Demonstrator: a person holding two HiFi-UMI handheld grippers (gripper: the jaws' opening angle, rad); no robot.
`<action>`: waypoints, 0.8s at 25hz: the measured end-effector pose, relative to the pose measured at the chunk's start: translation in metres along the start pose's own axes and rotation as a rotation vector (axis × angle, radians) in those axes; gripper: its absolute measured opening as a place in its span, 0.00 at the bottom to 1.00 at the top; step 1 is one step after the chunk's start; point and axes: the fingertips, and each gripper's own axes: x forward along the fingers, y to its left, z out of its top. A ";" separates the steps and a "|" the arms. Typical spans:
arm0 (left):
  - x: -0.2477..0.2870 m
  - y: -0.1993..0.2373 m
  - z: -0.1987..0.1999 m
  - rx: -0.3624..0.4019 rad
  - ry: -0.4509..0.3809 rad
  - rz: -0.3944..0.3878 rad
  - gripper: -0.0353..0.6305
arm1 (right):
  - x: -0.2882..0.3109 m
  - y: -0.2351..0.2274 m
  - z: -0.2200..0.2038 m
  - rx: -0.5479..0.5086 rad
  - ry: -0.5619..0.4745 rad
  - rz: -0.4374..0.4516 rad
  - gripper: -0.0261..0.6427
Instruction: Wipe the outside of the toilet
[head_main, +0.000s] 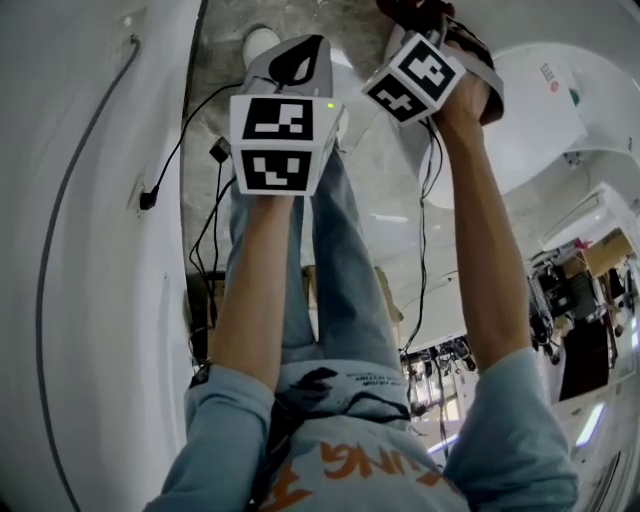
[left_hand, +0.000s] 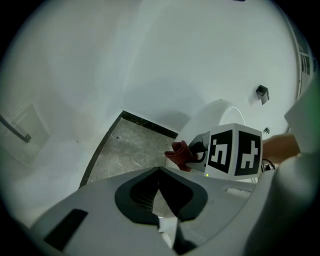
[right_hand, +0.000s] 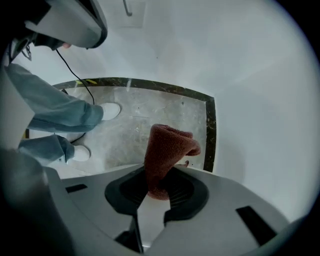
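- Right gripper (right_hand: 159, 189) has its jaws clamped on a dark red cloth (right_hand: 167, 150); the cloth stands up from between the pads and its top folds over to the right
- Left gripper (left_hand: 159, 172) has its jaws together with nothing between them; in the head view it is held to the left of the right gripper and apart from it
- white toilet (head_main: 545, 110) is at the far right in the head view; the right gripper is held at its left edge; in the left gripper view the cloth shows in front of the toilet's rounded white side; whether the cloth touches the toilet I cannot tell
- grey stone floor (right_hand: 145, 117) with a dark border lies beyond the cloth; the person's two white shoes (right_hand: 110, 110) stand on it at the left
- black cables (head_main: 200, 235) hang down along the person's left leg
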 end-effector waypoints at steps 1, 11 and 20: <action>0.001 0.001 0.002 0.002 0.003 -0.002 0.04 | 0.004 -0.003 0.000 -0.007 0.014 0.001 0.16; 0.009 0.009 0.018 0.020 0.021 -0.029 0.04 | 0.042 -0.024 -0.025 -0.082 0.216 0.038 0.16; 0.008 0.010 0.010 0.011 0.029 -0.030 0.04 | 0.056 -0.010 -0.035 -0.143 0.288 0.114 0.16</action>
